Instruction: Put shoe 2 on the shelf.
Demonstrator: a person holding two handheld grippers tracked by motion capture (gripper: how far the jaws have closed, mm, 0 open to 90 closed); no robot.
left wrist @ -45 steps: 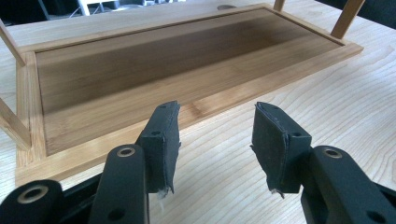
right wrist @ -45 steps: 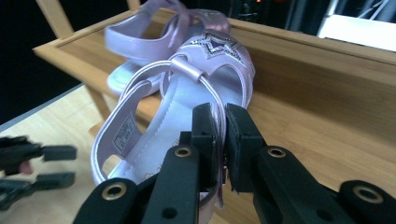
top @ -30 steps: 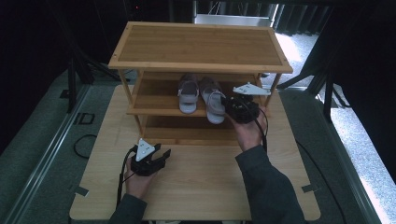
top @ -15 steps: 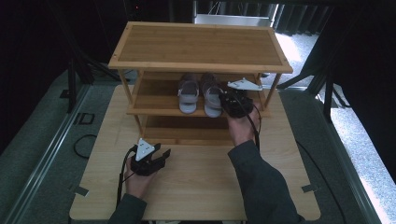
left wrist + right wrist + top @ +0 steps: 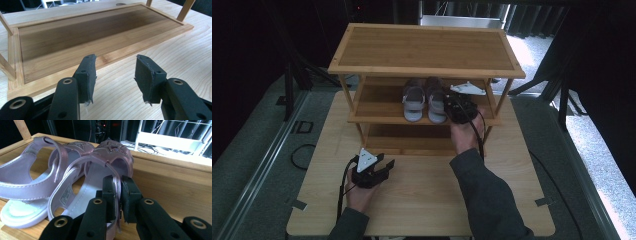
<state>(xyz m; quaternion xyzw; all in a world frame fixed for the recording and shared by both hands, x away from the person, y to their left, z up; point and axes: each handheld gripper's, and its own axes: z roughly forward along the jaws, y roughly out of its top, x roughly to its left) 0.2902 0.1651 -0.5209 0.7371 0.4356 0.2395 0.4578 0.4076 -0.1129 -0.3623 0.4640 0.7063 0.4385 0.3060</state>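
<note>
**Right gripper clamps the sandal on the middle shelf**

Here is the right gripper, jaws pinched tight on the heel strap of the right-hand sandal, the pink strap squeezed flat between the two black pads. That sandal sits on the middle shelf of the wooden rack, sole down, just beside its partner, the left-hand sandal; the two are side by side and touching in the right gripper view. From the high view, the right gripper reaches in under the top shelf, the person's hand and dark sleeve behind it.

Over on the other side, the left gripper rests low on the table, in front of the rack. Its jaws stand apart with nothing between them, pointing at the rack's bottom shelf, which lies bare just ahead of the pads.
</note>
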